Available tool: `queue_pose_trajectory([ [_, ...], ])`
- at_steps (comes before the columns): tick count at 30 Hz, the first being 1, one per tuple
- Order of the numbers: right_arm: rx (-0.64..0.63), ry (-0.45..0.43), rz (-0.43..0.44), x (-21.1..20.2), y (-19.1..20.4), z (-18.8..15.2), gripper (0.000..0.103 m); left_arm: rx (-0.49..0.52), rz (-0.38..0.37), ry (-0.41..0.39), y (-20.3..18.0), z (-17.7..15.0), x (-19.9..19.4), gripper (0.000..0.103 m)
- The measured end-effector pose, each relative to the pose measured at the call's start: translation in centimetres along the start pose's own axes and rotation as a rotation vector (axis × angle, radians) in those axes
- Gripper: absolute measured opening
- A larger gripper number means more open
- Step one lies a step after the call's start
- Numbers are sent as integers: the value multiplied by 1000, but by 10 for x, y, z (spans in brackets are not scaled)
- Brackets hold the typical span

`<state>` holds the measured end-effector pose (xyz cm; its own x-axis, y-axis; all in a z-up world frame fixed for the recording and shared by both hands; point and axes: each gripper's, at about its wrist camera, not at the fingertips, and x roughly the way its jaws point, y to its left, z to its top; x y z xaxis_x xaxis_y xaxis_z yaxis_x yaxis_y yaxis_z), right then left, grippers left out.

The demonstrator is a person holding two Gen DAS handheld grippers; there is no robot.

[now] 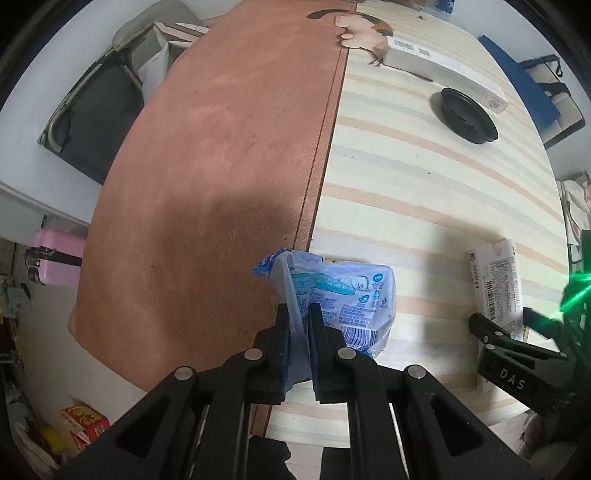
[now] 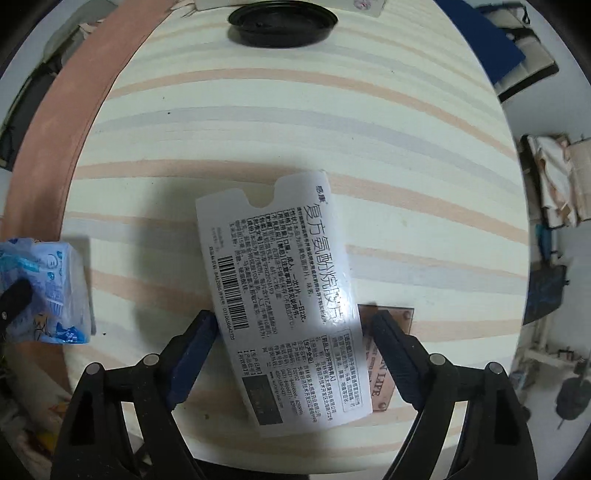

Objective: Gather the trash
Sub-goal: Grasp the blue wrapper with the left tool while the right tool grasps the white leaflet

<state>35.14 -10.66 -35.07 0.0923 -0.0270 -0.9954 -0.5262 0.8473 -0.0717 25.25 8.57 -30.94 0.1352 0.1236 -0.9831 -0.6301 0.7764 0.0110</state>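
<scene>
My left gripper (image 1: 298, 314) is shut on a crumpled blue-and-white plastic wrapper (image 1: 354, 295), which hangs just above the seam between the brown mat and the striped tablecloth. The wrapper (image 2: 55, 280) also shows at the left edge of the right wrist view, with a left finger (image 2: 16, 295) on it. A flat white medicine box (image 2: 288, 288) with a barcode and black print lies on the striped cloth. My right gripper (image 2: 293, 321) points down over the box with a finger on either side of it. The jaws are wide and a sliver of gap shows at the right pad. That box (image 1: 496, 280) lies at the right in the left wrist view.
A black round lid (image 2: 282, 24) and a long white carton (image 1: 443, 70) lie farther back on the striped tablecloth (image 1: 406, 184). The brown mat (image 1: 221, 166) covers the left half. A small brown nameplate (image 2: 391, 325) sits under the box's right edge. A chair (image 1: 92, 122) and a pink case (image 1: 59, 258) stand beyond the left edge.
</scene>
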Motion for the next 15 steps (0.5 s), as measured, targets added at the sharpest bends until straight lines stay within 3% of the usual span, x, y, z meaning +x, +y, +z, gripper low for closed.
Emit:
queue_pose_trajectory([
  [3,-8,-26,-33,-3,4,-7,77,-5,-7,-21,1,-4,-5,7],
  [7,25,-77,-3,-20,6,-20,77,7,-15,-75,5,-14,-23,7],
  [15,90,-262,68,-109,32,-87,77,62,-106,-189,40,-62,-83,7],
])
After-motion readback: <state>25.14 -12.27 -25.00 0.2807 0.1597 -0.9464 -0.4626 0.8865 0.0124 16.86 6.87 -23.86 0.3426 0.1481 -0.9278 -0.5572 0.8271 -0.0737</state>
